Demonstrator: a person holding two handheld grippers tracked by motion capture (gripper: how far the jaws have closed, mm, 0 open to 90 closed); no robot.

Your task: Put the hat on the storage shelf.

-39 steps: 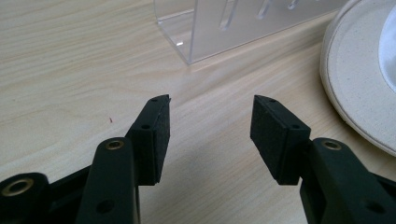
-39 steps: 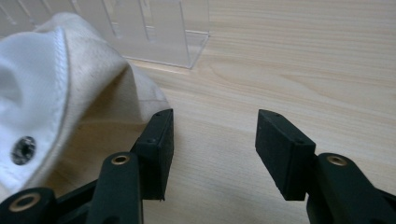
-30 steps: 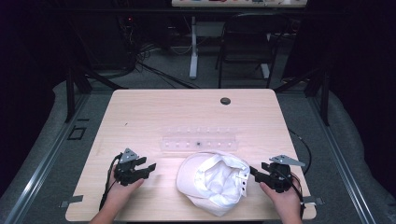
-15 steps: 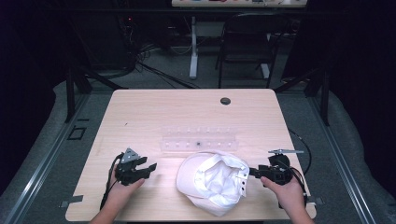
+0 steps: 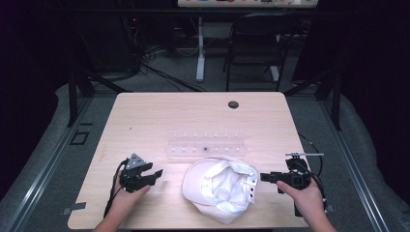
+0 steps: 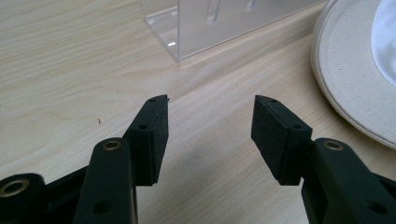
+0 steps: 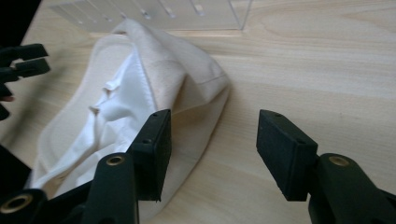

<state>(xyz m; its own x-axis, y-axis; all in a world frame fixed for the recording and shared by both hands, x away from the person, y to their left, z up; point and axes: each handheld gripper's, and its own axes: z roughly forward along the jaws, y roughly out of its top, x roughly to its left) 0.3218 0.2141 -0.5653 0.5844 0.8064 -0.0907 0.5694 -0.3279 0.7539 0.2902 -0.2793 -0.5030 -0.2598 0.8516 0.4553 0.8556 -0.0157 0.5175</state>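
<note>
Both grippers, left (image 6: 210, 135) and right (image 7: 212, 149), gape empty beside the cream fabric cap (image 5: 220, 188). Right should probably approach low, seizing its rim squarely.

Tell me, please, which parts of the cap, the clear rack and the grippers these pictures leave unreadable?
- Cap: its outer face lies against the table in the high view.
- Cap, left gripper view: only a strip of brim, cut by the right edge.
- Clear rack: contents too small in the high view.
- Right gripper: jaw gap edge-on in the high view.
</note>
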